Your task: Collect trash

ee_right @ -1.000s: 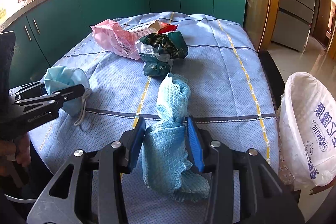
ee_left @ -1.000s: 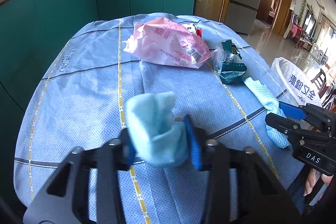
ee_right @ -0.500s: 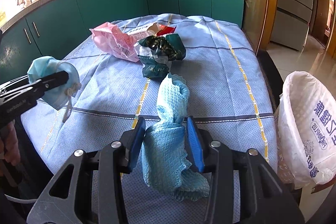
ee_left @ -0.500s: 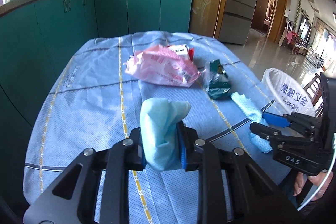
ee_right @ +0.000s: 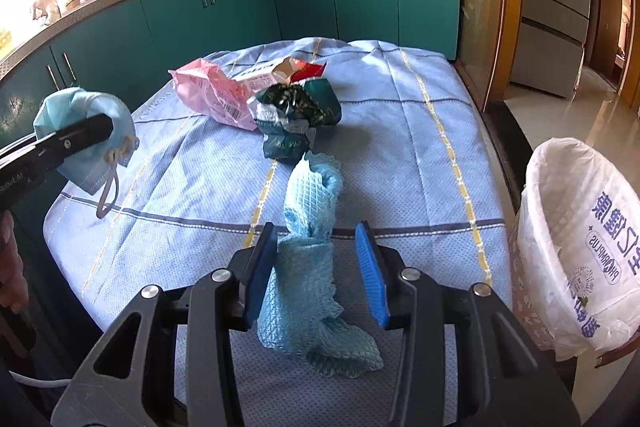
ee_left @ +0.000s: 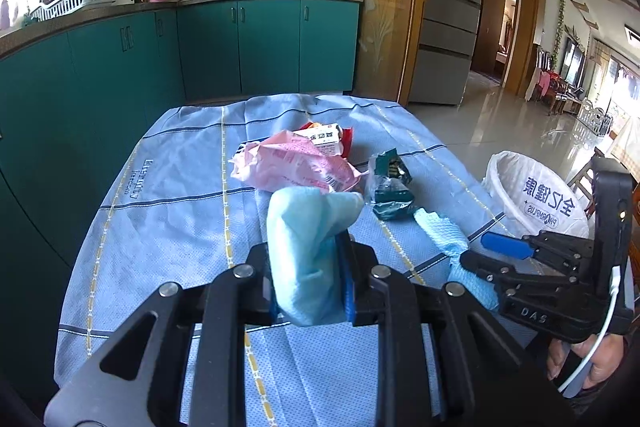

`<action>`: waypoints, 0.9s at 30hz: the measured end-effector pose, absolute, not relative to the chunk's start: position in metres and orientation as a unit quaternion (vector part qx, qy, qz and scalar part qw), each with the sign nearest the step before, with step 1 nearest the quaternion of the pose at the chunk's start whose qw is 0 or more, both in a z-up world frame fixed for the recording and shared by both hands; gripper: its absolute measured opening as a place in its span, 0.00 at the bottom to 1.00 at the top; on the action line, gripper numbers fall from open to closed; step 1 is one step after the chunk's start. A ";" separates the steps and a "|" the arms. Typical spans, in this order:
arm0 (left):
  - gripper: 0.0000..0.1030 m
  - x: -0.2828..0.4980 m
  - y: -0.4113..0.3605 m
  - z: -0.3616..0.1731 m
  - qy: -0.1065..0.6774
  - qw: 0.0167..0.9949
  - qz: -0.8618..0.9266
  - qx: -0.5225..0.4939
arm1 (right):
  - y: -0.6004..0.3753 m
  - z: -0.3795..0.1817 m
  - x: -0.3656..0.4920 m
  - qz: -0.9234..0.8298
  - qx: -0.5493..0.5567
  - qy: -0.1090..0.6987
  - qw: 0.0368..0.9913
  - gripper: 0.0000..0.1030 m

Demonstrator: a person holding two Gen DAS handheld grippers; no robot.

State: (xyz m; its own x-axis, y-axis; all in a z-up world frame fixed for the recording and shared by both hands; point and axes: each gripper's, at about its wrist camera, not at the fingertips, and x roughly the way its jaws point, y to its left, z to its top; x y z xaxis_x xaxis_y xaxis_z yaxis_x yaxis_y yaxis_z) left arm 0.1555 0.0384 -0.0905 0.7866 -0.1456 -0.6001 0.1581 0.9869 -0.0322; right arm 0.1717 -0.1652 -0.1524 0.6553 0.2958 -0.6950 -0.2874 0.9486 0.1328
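Observation:
My left gripper (ee_left: 308, 267) is shut on a crumpled light-blue face mask (ee_left: 308, 247) and holds it above the near part of the table; it also shows in the right wrist view (ee_right: 84, 143) with its ear loop hanging. My right gripper (ee_right: 316, 267) is open, its blue pads on either side of a light-blue mesh cloth (ee_right: 314, 259) that lies on the table. A pink wrapper (ee_right: 212, 95), a dark green wrapper (ee_right: 296, 123) and a red-and-white carton (ee_left: 326, 139) lie further back. A bin with a white bag (ee_right: 580, 247) stands to the right of the table.
The table wears a blue cloth (ee_right: 400, 131) with yellow and dark stripes. Teal kitchen cabinets (ee_left: 120, 75) run along the left and back. A dark chair back (ee_right: 508, 147) stands between the table's right edge and the bin.
My left gripper has risen with the mask, well above the table. My right gripper has stayed open around the mesh cloth, hardly moving.

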 end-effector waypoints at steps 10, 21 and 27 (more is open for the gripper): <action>0.23 0.157 0.032 -0.095 0.321 0.943 -0.084 0.013 | -0.162 -0.155 0.171 0.167 0.005 0.386 0.907 0.43; 0.23 0.157 0.031 -0.096 0.321 0.943 -0.083 0.012 | -0.154 -0.171 0.176 0.171 -0.002 0.409 0.896 0.70; 0.23 0.156 0.032 -0.097 0.318 0.945 -0.080 0.010 | -0.147 -0.173 0.173 0.184 -0.015 0.408 0.894 0.43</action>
